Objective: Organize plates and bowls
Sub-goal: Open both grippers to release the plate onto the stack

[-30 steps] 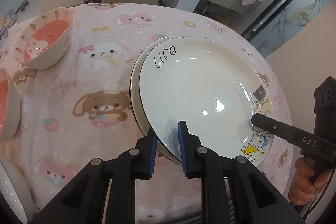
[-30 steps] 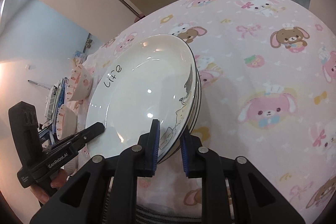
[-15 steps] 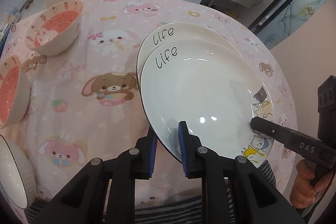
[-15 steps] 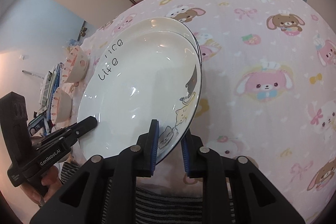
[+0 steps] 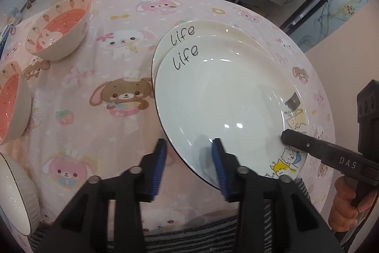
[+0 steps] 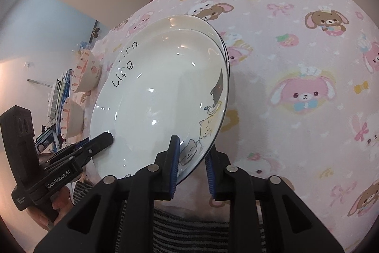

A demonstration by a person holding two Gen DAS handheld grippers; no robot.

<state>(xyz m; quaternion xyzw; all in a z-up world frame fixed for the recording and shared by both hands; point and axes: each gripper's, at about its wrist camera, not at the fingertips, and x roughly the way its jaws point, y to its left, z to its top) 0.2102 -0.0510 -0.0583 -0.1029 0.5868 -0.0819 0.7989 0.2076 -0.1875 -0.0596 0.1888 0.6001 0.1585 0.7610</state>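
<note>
White glazed "Life" plate, cat drawings lower right, overlaps its twin; my left gripper is opening around its rim, my right gripper clamps it.

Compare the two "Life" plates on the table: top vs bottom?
The top plate shows its whole face, cat drawings included; the lower plate shows only its far rim. The top plate sits offset toward the camera, the lower plate farther back. Both are white with "Life" lettering.
</note>
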